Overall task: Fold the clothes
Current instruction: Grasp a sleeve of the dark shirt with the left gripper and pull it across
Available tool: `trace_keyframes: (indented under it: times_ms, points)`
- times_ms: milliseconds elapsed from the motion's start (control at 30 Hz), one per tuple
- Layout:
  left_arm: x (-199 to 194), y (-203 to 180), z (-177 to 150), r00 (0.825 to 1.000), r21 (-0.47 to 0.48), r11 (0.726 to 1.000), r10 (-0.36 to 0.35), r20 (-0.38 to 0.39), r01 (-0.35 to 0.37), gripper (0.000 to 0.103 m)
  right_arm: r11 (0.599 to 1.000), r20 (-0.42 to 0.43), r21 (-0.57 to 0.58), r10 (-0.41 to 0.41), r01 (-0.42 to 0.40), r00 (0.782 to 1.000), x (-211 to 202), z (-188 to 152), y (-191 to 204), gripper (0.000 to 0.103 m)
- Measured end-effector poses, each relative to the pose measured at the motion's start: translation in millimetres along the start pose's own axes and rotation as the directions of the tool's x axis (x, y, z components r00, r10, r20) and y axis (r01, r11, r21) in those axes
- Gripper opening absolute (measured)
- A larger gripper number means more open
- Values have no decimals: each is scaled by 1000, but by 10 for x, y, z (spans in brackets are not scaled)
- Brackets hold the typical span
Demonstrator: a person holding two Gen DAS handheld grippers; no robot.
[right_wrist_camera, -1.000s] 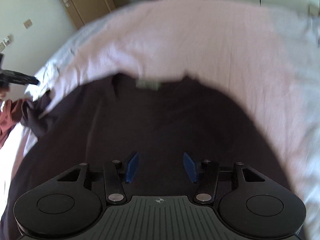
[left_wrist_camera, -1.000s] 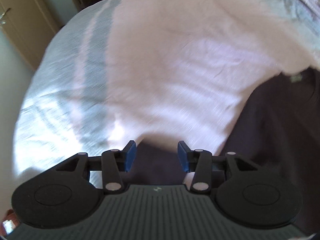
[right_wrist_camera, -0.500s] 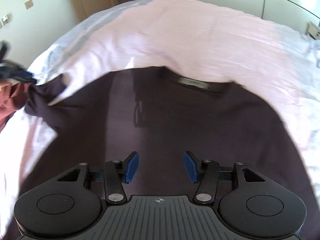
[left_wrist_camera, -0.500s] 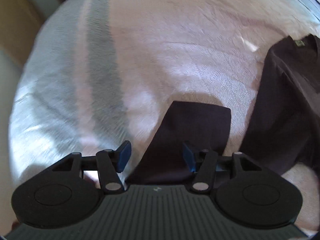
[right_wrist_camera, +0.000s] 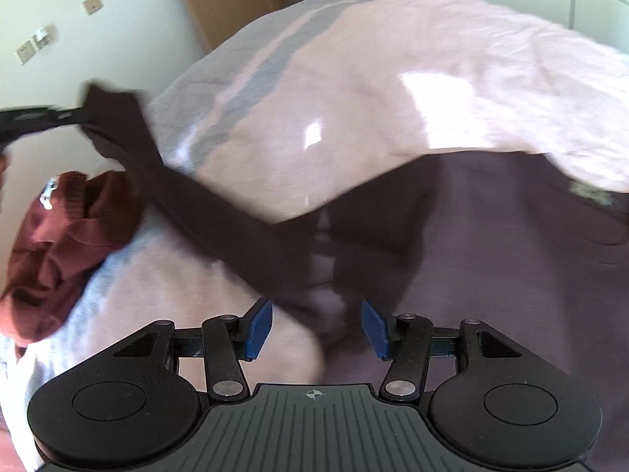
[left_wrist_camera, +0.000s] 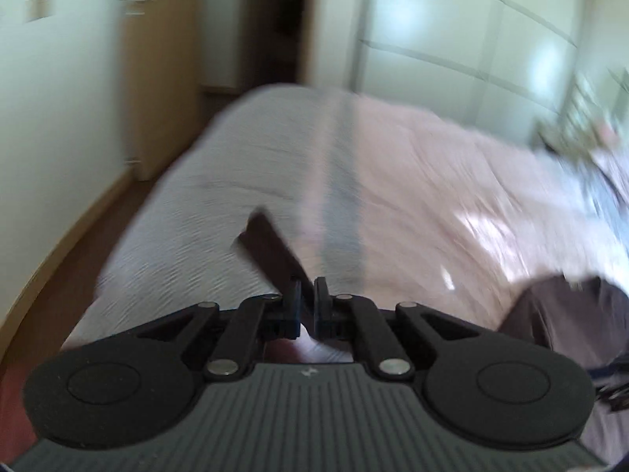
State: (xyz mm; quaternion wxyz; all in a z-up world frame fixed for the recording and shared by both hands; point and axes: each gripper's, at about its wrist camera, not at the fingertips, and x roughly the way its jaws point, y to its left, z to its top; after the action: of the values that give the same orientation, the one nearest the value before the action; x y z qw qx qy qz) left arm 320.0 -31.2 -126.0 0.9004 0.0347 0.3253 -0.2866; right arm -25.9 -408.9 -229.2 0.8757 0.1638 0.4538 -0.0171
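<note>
Dark fabric is what your left gripper [left_wrist_camera: 308, 295] has clamped: its jaws are pressed together on the sleeve [left_wrist_camera: 271, 253] of the dark shirt [right_wrist_camera: 511, 244], and the sleeve sticks out past the fingertips, lifted above the bedspread [left_wrist_camera: 412, 181]. From the right wrist camera you can see the same left gripper [right_wrist_camera: 78, 116] at the far left of the frame, with the sleeve [right_wrist_camera: 188, 200] drawn out in a long band from it down to the shirt's body. The body of the shirt lies flat on the bed, filling the right and lower part of that view, and its neck label [right_wrist_camera: 589, 192] shows near the right edge, close to where the pink cover begins.

Your right gripper [right_wrist_camera: 316, 328] has its jaws standing apart, blue pads [right_wrist_camera: 259, 328] facing each other, with nothing pinched between them; they hang over the shirt near where the sleeve joins the body. Whether the tips touch the cloth you cannot tell from here.

A rust-red garment [right_wrist_camera: 67, 244] lies bunched on the left side of the bed, just beside the stretched sleeve. The bedspread is pale pink with a grey stripe [right_wrist_camera: 251, 78] running across it. Beyond the bed stand a wooden door [left_wrist_camera: 165, 59] and pale wardrobe panels [left_wrist_camera: 471, 39]. The left view is blurred.
</note>
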Motion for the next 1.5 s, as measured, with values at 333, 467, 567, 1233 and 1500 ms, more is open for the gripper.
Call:
trace_keyframes:
  times_ms: [333,467,567,1233,1500]
  points:
    - [-56,395,-574,995,-210,977,9,-96,-29,30,993,-98,-81,73,-82,992,366,-63,559,60]
    - [165,507,-379,989,-235,972,-50,-139,16,41,991,-92,-111,60,-70,994,417,-48,651,66]
    - [429,570,-244,976,-282,958,-102,-192,45,42,983,-81,-182,21,-36,996,525,-44,746,68]
    - [-235,652,-908,990,-238,971,2,-140,-36,5,991,-167,-131,-63,42,984,529,-350,509,68]
    - [-386,661,-991,987,-197,980,-15,-162,-18,4,991,-24,-137,1,-5,1000,337,-16,495,68]
